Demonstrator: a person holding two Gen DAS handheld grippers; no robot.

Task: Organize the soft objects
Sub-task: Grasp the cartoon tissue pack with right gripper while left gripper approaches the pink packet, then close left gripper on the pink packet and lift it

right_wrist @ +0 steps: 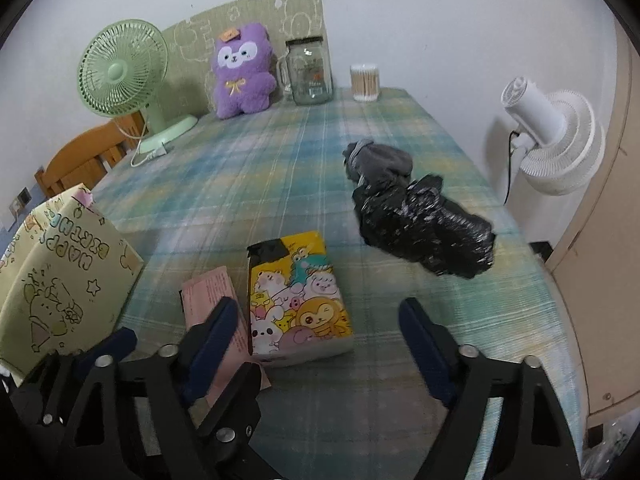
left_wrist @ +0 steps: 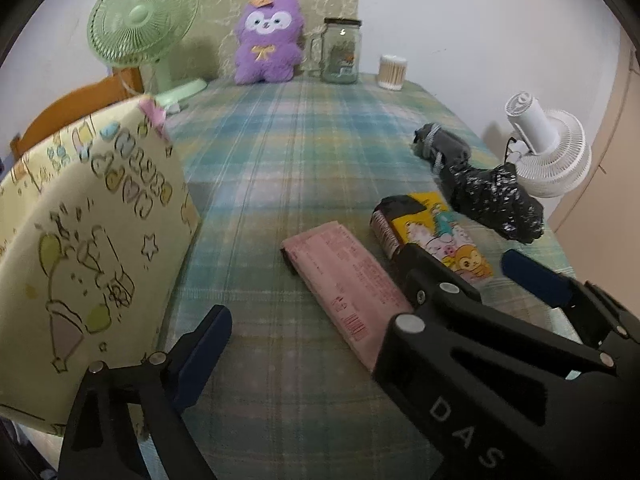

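Note:
A pink tissue pack (left_wrist: 347, 276) and a yellow cartoon tissue pack (right_wrist: 298, 300) lie side by side on the plaid tablecloth (left_wrist: 288, 148). A crumpled black plastic bag (right_wrist: 426, 232) and rolled grey socks (right_wrist: 378, 162) lie to the right. A yellow "Happy Birthday" gift bag (left_wrist: 80, 240) stands at the left edge. My left gripper (left_wrist: 362, 286) is open above the pink pack. My right gripper (right_wrist: 320, 324) is open, low over the near end of the cartoon pack. Both are empty.
At the back stand a green desk fan (right_wrist: 120, 76), a purple plush toy (right_wrist: 242, 70), a glass jar (right_wrist: 310, 72) and a cotton swab tub (right_wrist: 365, 82). A white fan (right_wrist: 556, 136) stands beyond the right table edge. A wooden chair (right_wrist: 84, 160) is at the left.

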